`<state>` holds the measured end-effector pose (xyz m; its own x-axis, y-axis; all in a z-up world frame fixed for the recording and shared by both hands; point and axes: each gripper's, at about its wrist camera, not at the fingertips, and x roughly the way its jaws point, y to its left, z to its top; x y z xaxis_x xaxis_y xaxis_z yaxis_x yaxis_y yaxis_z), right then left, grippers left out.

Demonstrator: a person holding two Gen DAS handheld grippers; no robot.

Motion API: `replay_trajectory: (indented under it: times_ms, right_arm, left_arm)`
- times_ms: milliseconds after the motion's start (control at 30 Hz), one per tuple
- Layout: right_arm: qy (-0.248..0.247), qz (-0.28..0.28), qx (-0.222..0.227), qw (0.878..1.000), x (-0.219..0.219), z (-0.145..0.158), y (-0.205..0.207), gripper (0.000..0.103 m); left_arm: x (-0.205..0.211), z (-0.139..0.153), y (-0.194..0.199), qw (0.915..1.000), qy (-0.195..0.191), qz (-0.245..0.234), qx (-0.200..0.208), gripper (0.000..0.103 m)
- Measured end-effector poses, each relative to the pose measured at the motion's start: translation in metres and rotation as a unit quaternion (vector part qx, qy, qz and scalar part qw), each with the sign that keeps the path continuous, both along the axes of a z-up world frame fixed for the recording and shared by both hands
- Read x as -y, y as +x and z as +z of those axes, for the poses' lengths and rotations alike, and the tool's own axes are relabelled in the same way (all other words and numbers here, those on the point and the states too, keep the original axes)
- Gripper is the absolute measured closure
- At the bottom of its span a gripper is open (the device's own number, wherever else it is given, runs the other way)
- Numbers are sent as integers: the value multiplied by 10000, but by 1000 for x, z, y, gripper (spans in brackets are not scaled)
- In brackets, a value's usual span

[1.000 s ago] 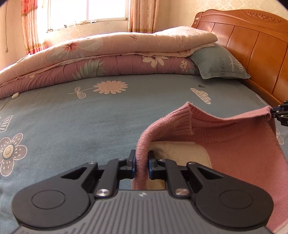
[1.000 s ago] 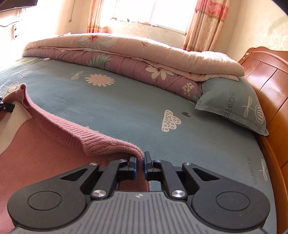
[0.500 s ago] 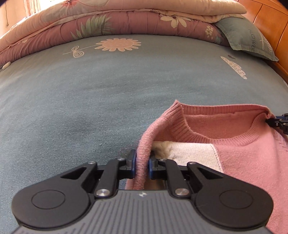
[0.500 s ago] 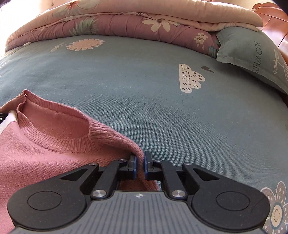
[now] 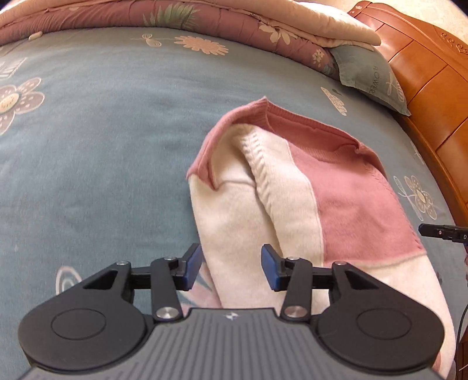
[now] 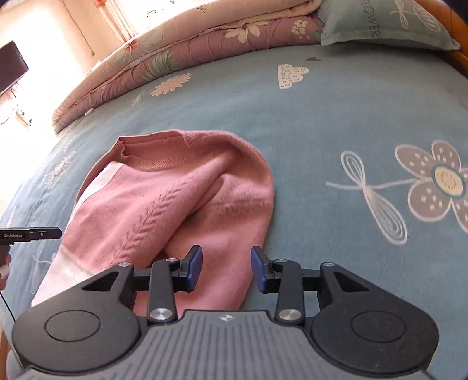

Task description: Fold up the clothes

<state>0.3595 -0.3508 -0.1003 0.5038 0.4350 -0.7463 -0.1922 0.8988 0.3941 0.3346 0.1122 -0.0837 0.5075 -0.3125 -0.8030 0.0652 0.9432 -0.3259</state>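
A pink and cream knitted sweater (image 5: 345,198) lies folded on the blue bedsheet (image 5: 102,152), neckline away from me. My left gripper (image 5: 231,267) hovers open over its cream left side, jaws apart with cloth beneath but not pinched. In the right wrist view the same sweater (image 6: 163,204) shows its pink side with a folded sleeve on top. My right gripper (image 6: 226,269) is open above its near right edge, holding nothing. Each gripper's tip shows at the edge of the other view.
A rolled floral quilt (image 5: 204,20) runs along the far side of the bed. A blue-green pillow (image 5: 371,76) rests by the wooden headboard (image 5: 424,67). A dark screen (image 6: 10,68) hangs on the left wall. Bare sheet (image 6: 365,122) lies right of the sweater.
Both grippers let go of the sweater's shoulders, opened and drew back. The sweater, held up by its neckline before, now lies flat on the bed.
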Motion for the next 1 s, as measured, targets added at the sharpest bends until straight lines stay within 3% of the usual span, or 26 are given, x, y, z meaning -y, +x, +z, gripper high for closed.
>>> replay_trajectory:
  times_ms: [167, 333, 467, 700, 833, 867, 933, 1000]
  right_arm:
    - [890, -336, -362, 9948, 22, -22, -58, 50]
    - [2094, -681, -664, 9732, 33, -51, -94, 43]
    - [2530, -760, -647, 9623, 22, -60, -88, 39]
    - [3055, -917, -588, 9459, -2, -68, -43, 39]
    - [3195, -831, -668, 9415, 0, -71, -55, 40]
    - [3258, -786, -706, 9395, 1, -74, -60, 41]
    - [3314, -761, -687, 9379, 1, -77, -64, 45]
    - [3385, -868, -759, 9339, 1, -82, -55, 58]
  left_arm:
    - [-16, -23, -42, 9932, -1077, 383, -227, 57]
    - [-32, -44, -69, 9722, -2180, 787, -331, 56]
    - [-33, -53, -60, 9627, -2540, 899, -260, 56]
    - [-26, -69, -55, 9485, -3035, 863, -274, 56]
    - [-22, -78, -53, 9393, -3314, 842, -282, 56]
    - [-21, -80, -52, 9369, -3384, 836, -284, 57]
    - [-22, -85, -53, 9373, -3373, 832, -272, 69]
    - [-24, -92, -40, 9298, -3522, 987, -409, 78]
